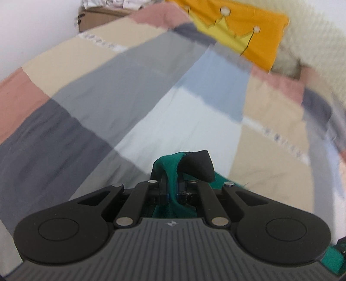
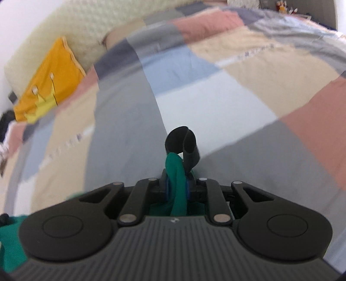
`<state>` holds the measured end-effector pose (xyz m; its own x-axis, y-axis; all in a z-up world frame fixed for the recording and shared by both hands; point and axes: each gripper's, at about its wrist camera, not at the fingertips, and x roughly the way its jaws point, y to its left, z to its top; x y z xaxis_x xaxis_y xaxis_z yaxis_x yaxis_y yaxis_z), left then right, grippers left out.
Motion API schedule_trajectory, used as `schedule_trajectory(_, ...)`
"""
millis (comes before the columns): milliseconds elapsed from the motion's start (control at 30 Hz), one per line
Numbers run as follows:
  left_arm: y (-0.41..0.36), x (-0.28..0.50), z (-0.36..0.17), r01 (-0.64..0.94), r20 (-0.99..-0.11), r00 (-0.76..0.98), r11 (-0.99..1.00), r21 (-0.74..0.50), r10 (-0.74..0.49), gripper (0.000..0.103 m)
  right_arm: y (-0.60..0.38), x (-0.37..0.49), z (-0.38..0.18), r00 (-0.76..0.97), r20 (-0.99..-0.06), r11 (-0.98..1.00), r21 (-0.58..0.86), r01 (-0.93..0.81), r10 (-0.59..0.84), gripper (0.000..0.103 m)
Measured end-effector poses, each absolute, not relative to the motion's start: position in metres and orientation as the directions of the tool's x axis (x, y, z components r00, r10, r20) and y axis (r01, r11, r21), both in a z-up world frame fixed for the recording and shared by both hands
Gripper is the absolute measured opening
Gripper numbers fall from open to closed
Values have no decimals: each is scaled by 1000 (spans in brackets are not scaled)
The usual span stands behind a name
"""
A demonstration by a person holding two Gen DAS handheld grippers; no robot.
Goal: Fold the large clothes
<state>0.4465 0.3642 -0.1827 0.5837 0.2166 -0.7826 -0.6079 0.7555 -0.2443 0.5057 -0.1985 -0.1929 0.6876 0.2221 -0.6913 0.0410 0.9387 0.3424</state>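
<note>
1. Left tongs (image 1: 173, 183) clamped on a bunched fold of the green garment (image 1: 170, 173); a black trim piece (image 1: 200, 166) of the same cloth sticks up just past the fingertips.
2. More green cloth trailing under the left tongs, showing again at the lower right corner of the left wrist view.
3. Right tongs (image 2: 177, 186) pinched together on a rolled green fold of the garment (image 2: 176, 173); blue pads (image 2: 167, 190) pressing either side of it.
4. Black trim (image 2: 183, 147) curled into a loop above the right tongs' tips.
5. Further green cloth at the lower left edge of the right wrist view, hanging below the tongs.
6. Garment held up over the bed (image 1: 108, 90), gripped at two spots; cannot tell whether the rest touches the cover.
7. Bed covered by a patchwork quilt (image 2: 237, 90): grey, beige, pink, light blue, white and dark blue blocks.
8. Orange pillow (image 1: 255, 32) with a yellow crown print at the head end of the bed, leaning on a cream textured pillow (image 1: 313, 43).
9. Same orange pillow (image 2: 52, 80) at the far left edge of the bed in the right wrist view, cream pillow (image 2: 82, 28) behind it.
10. Cardboard box (image 1: 95, 17) beyond the far corner of the bed, against the white wall.
11. Both views motion-blurred; quilt edges smeared.
</note>
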Motion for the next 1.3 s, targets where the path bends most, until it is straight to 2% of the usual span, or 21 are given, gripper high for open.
schedule_trajectory(133,369,447,-198,-590,-796,578,766,-256,179,8,-200,506,-197,679,-694,937,349,26,240,18)
schedule_trajectory(267,369,441,-187,-531,-787,604,798,-284,122,14,-198,500,-186,677,-688,938,345,-13,263,21)
schedule_trajectory(333,365,435,-175,-508,-782,614,811,-290,106,29,-197,494,-178,676,-682,937,347,-36,279,25)
schedule_trajectory(367,363,429,-168,-493,-775,626,815,-303,91,49,-198,490,-174,677,-680,937,348,-40,282,34)
schedule_trajectory(400,360,422,-160,-482,-764,639,818,-314,84,58,-199,486,-168,679,-675,934,354,-44,288,48)
schedule_trajectory(433,356,415,-152,-472,-752,654,823,-317,85,58,-200,481,-163,683,-665,928,368,-53,302,57)
schedule_trajectory(467,352,406,-143,-460,-740,667,828,-319,86,58,-200,474,-157,689,-651,922,383,-66,319,70)
schedule_trajectory(500,349,396,-136,-442,-724,686,833,-334,74,58,-201,469,-151,694,-638,916,392,-80,334,77)
schedule_trajectory(567,342,378,-125,-404,-708,706,840,-364,33,58,-200,454,-139,701,-615,910,398,-120,361,75)
schedule_trajectory(733,321,328,-108,-372,-695,718,859,-351,27,58,-206,407,-120,723,-571,896,418,-152,388,75)
schedule_trajectory(1000,281,232,-90,-309,-624,781,879,-363,16,59,-220,328,-106,739,-515,862,476,-175,434,75)
schedule_trajectory(1167,248,185,-82,-216,-552,827,845,-490,-108,59,-220,281,-99,752,-482,852,483,-200,450,75)
schedule_trajectory(1300,218,161,-91,-159,-497,845,793,-588,-199,65,-223,248,-100,766,-470,845,505,-174,438,77)
